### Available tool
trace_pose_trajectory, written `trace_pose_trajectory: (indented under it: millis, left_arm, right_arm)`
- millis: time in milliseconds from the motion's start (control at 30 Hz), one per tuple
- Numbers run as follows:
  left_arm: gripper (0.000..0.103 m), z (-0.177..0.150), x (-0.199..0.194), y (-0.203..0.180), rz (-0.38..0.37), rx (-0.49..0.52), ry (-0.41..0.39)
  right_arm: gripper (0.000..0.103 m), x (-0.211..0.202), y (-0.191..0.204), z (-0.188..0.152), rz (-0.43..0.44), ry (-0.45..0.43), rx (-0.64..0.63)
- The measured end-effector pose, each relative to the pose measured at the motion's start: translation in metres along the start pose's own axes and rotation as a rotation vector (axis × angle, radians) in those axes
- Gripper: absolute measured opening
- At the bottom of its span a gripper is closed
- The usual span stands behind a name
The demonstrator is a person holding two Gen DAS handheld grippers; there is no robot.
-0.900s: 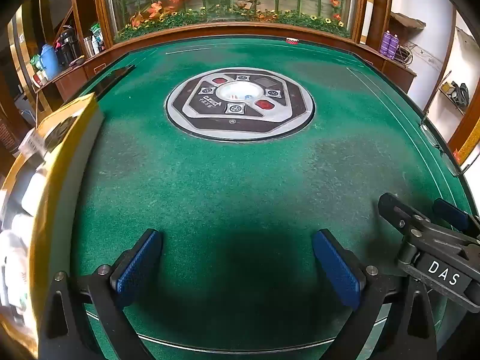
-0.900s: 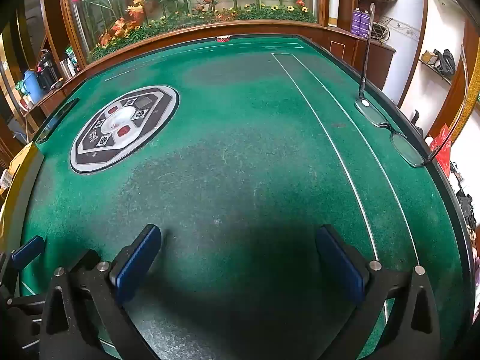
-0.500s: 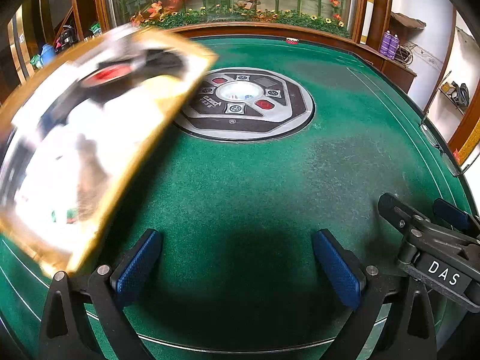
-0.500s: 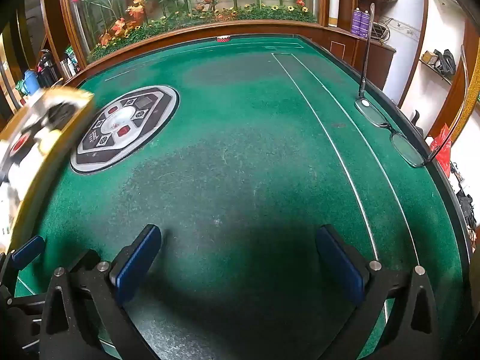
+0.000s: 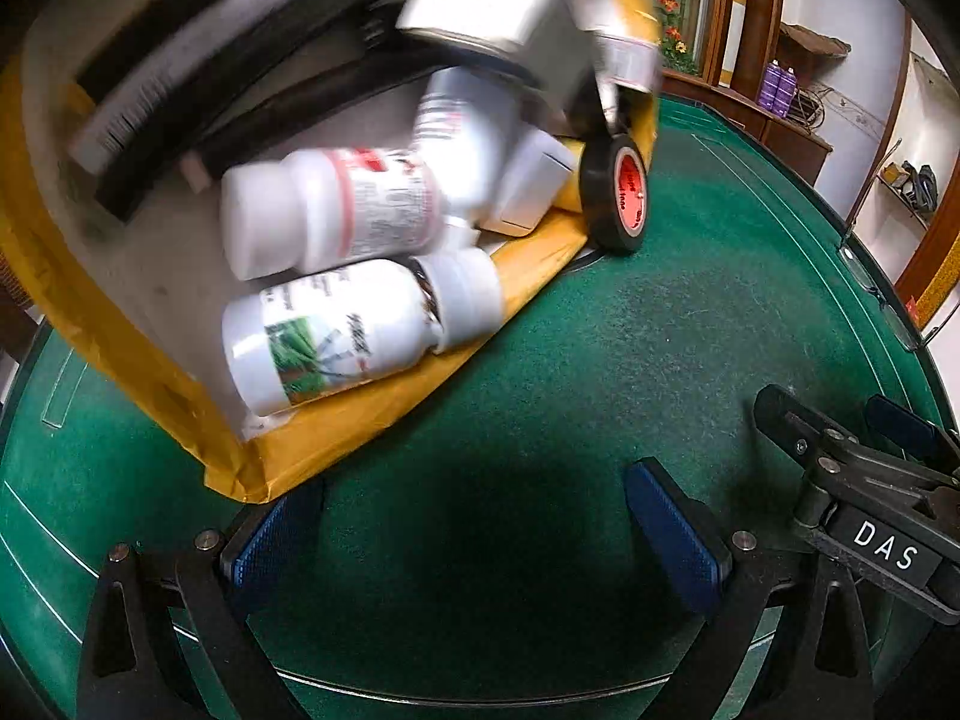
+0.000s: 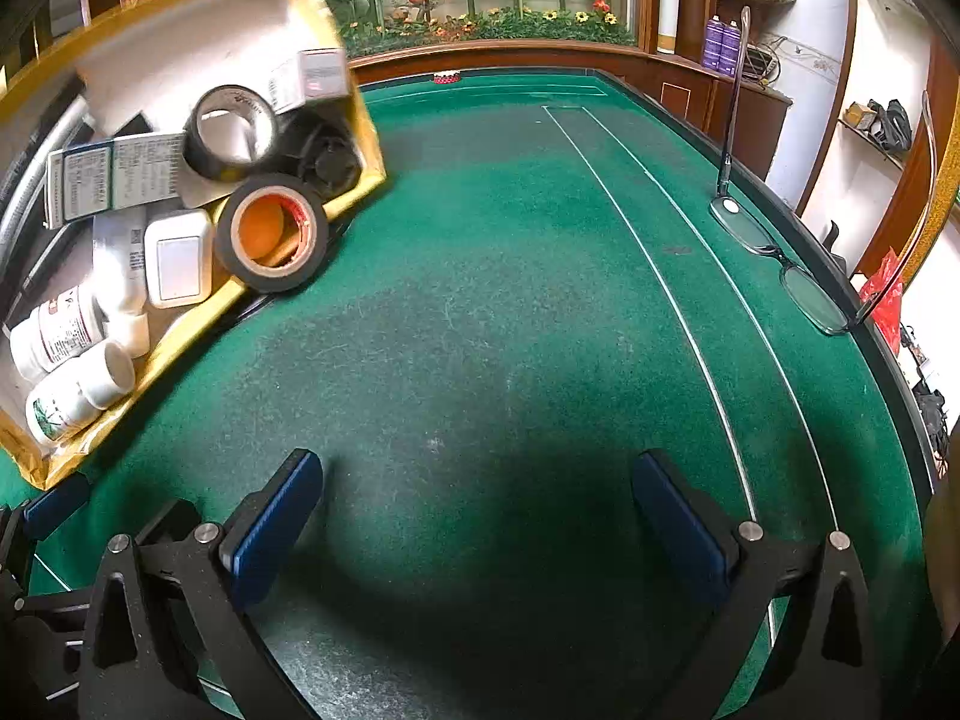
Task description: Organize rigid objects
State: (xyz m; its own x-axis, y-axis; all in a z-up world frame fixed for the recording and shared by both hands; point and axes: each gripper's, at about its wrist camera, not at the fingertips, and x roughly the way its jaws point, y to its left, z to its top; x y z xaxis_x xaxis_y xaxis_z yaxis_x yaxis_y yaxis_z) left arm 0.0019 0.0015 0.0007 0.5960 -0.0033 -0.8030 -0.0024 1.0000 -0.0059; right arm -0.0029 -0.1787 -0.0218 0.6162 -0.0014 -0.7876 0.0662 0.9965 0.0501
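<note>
A yellow cardboard box (image 5: pixel 372 426) is tipped over the green table, also seen in the right wrist view (image 6: pixel 180 330). Inside are white bottles (image 5: pixel 354 342) (image 6: pixel 66 336), a black tape roll with an orange core (image 5: pixel 618 192) (image 6: pixel 273 231) at the box's lip, a second black tape roll (image 6: pixel 231 132), a white switch (image 6: pixel 179 258) and small cartons (image 6: pixel 114 177). My left gripper (image 5: pixel 474 534) is open and empty, just below the box's corner. My right gripper (image 6: pixel 474 528) is open and empty over bare felt.
A pair of glasses (image 6: pixel 780 258) lies at the table's right edge. The green felt table (image 6: pixel 510 300) has a wooden rim, with a planter of flowers (image 6: pixel 480 18) behind it. The right gripper's body (image 5: pixel 870 516) shows in the left wrist view.
The yellow box has swung in from the left and tipped over the table, and its contents are sliding toward its lower edge. Both grippers have stayed still and open.
</note>
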Motion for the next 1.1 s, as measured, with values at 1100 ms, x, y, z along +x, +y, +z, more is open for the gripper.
trace_pose_trajectory:
  millis: [1100]
  left_arm:
    - [0.103,-0.003,-0.005,0.007,-0.001,0.001,0.000]
  right_arm:
    - [0.103,0.002,0.000,-0.002,0.000,0.000,0.002]
